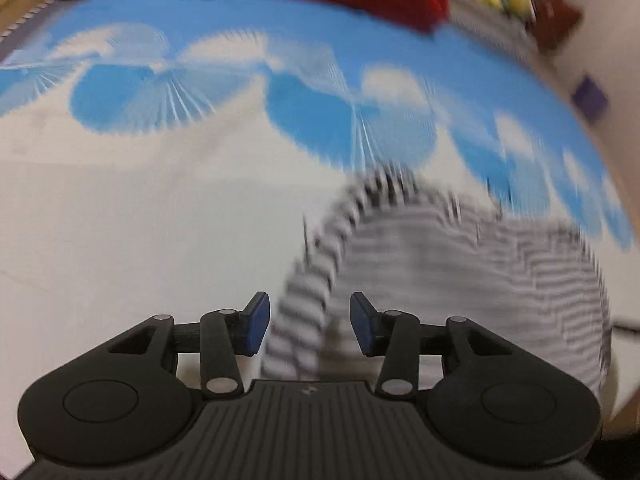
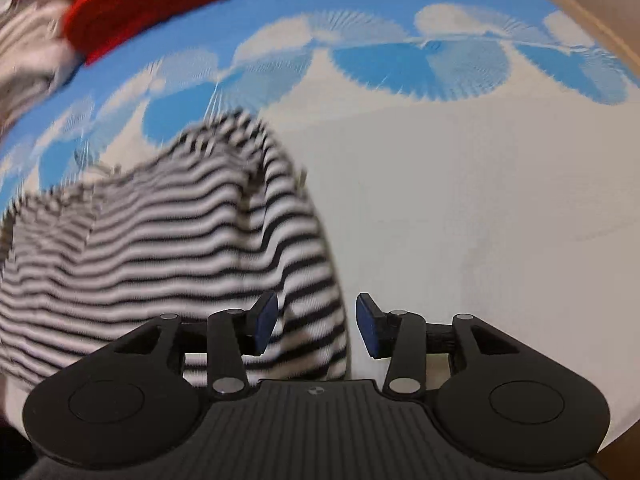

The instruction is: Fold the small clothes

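Striped garment [image 2: 168, 248] is lying bunched on the blue-and-white sheet [image 2: 480, 208], between your hands. You are holding the left gripper [image 1: 310, 330] and right gripper [image 2: 316, 326] with jaws parted, gripping nothing, each over a near edge; neither looks nearer.

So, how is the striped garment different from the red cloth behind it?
The striped garment has black and white stripes; the red cloth is plain red. The striped garment lies close, between the open right gripper and left gripper; the red cloth lies at the far edge, beside other laundry. Both rest on the blue and white sheet.
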### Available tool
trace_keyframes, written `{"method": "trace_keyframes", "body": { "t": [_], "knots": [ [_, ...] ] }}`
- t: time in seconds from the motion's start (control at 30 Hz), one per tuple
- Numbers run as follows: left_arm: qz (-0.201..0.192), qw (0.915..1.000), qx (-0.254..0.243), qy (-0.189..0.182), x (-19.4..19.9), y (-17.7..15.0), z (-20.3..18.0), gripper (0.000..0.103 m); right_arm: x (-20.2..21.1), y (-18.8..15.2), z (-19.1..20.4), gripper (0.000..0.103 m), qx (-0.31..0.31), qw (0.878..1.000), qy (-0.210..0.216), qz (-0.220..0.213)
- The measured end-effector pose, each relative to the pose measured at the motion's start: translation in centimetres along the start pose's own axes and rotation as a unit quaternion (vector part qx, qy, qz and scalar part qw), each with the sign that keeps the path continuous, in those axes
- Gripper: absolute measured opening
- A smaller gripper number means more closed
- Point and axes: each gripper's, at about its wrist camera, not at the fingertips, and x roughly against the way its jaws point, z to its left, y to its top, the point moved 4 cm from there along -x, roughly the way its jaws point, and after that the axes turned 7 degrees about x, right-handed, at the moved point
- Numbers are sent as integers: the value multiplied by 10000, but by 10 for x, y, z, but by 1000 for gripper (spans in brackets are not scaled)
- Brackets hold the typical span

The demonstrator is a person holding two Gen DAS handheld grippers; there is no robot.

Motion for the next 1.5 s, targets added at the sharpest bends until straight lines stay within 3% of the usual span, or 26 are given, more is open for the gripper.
{"method": "trace_keyframes", "body": {
  "t": [0.1,0.17,0.2,0.23,0.27,0.3,0.33,0.4,0.43,0.5,0.53,0.6,0.67,0.73,0.77,0.83,0.87,0.97,1.07,1.13,1.17,1.23,1.3,1.37,1.43,1.5],
  "knots": [
    [55,9999,-35,87,-15,7,-6,58,-3,4,-1,46,-36,10000,78,6],
    [180,9993,-248,196,-28,7,-10,57,-10,5,1,46,15,9999,68,104],
    [174,9985,-434,280,-31,6,-13,46,-14,5,2,46,57,9998,53,160],
    [112,9975,-600,349,-37,7,-14,2,-18,5,3,46,103,9997,33,211],
    [57,9958,-722,551,-42,10,-13,1,-21,6,4,46,137,9996,23,253],
    [-125,9933,-640,955,-45,12,-5,1,-23,6,6,46,155,9995,19,274],
    [-146,9932,-385,1092,-46,15,3,1,-25,6,8,46,161,9995,14,281],
    [-38,9952,205,961,-47,18,17,1,-26,7,10,45,149,9996,12,255],
    [109,9960,273,845,-48,17,18,5,-26,8,11,45,148,9996,23,226],
    [315,9951,-14,940,-49,11,11,9,-27,8,11,45,163,9996,27,207],
    [252,9937,-160,1080,-46,9,8,19,-27,8,11,45,185,9996,23,209],
    [-137,9926,-395,1138,-28,9,-2,25,-26,7,10,45,207,9996,14,206],
    [-364,9948,-537,788,-12,8,-15,25,-26,7,8,45,204,9996,-14,214],
    [-243,9972,-706,56,-5,0,-30,26,-25,5,6,45,210,9995,-75,229],
    [-34,9962,-817,-307,-5,-6,-38,29,-24,4,4,45,209,9995,-80,221],
    [703,9868,-1113,-948,-15,-27,-56,47,-18,3,2,45,180,9998,10,118],
    [1014,9810,-1316,-1003,-23,-39,-63,48,-15,2,1,45,180,9998,62,66],
    [1292,9675,-2143,-373,-45,-65,-76,48,-9,-3,4,45,267,9989,392,67],
    [1116,9772,-1737,-493,-35,-55,-77,48,-14,-18,13,46,781,9958,206,432],
    [985,9797,-1540,-825,-22,-51,-77,49,-11,-23,16,46,982,9942,105,417],
    [1090,9787,-1559,-769,-23,-54,-74,49,-10,-23,15,46,978,9943,120,405],
    [1438,9746,-1711,-108,-39,-67,-66,49,-13,-29,10,46,1078,9924,-129,576],
    [1387,9757,-1689,-147,-35,-65,-67,48,-16,-34,6,46,1174,9898,-375,710],
    [1069,9823,-1456,-492,-17,-56,-69,48,-6,-30,4,45,989,9939,-220,447],
    [1027,9840,-1283,-683,-7,-53,-60,48,6,-24,5,45,868,9961,7,133],
    [1340,9825,-1286,-118,-19,-64,-43,42,5,-27,7,45,947,9954,3,156]
  ]
}}
